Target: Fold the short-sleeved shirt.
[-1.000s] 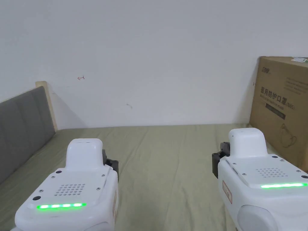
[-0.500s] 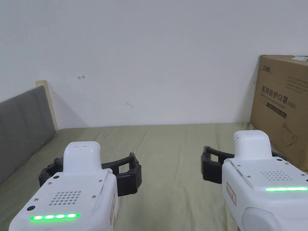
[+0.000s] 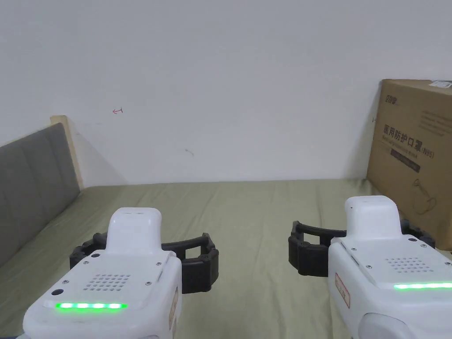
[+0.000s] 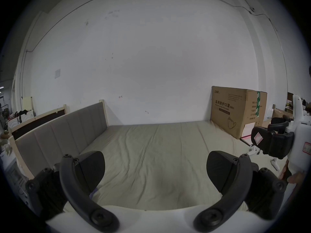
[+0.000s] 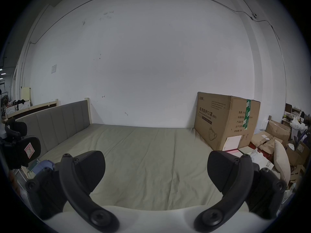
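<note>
Both jaw pairs, shut a second ago, now spread wide: left gripper (image 3: 143, 256) and right gripper (image 3: 359, 247), each empty, above the bed (image 3: 247, 220) near edge. Shirt: location cannot be told. Cardboard box (image 3: 415, 154) at far right corner, grey headboard (image 3: 31, 176) along left edge.

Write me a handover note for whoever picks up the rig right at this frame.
Left tongs: open, holding nothing, held above the bed sheet.
Right tongs: open, holding nothing, beside the left pair.
Shirt: I cannot see it on the stretch of bed ahead; a cardboard box stands at the right edge.
Done: no fold.
Left: find the shirt, spread it, fold it.
</note>
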